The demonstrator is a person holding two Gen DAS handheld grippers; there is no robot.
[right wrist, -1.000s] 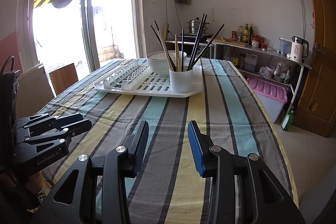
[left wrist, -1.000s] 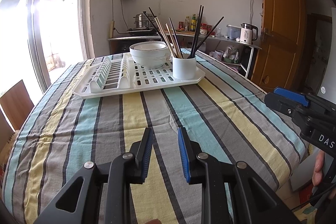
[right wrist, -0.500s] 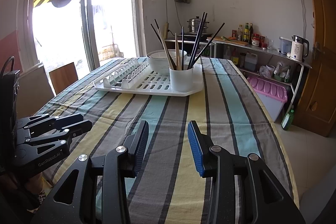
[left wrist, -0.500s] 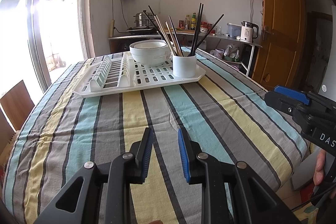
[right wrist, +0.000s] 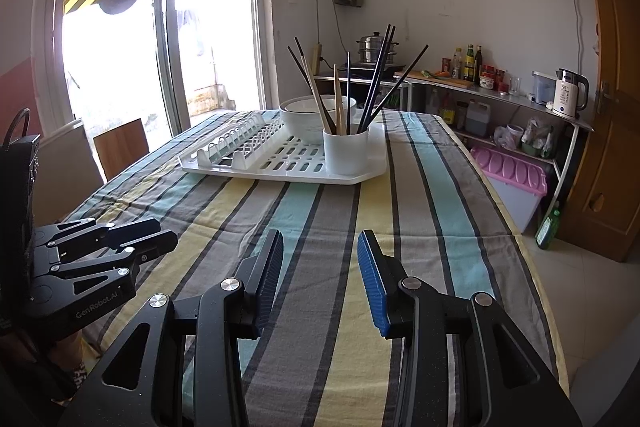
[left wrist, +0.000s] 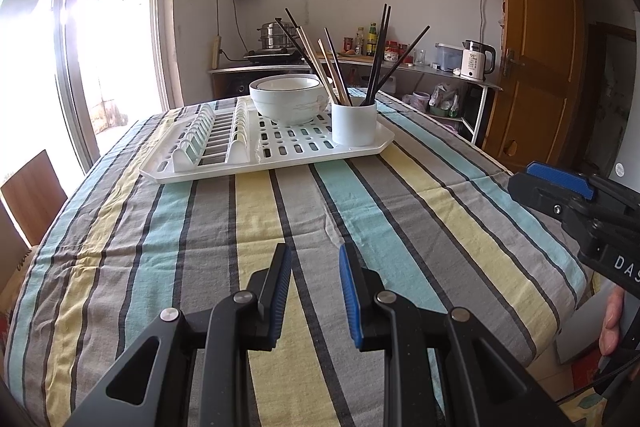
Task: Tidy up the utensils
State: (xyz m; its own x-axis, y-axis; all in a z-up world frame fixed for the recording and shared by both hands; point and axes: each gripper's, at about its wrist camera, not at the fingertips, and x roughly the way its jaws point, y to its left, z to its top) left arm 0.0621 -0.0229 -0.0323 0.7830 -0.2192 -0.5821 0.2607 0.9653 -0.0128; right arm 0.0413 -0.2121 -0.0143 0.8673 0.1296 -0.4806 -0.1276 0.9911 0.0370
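Both claws, left [left wrist: 314, 291] and right [right wrist: 320, 281], hung parted and empty, well short of the cup [right wrist: 346, 151]; a careless reach could have toppled its splayed chopsticks [right wrist: 376, 83].

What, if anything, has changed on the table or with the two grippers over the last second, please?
Nothing visibly changed. The left gripper and right gripper hang open and empty over the near end of the striped tablecloth, and the chopsticks stand in the white cup on the drying rack beside the bowl.
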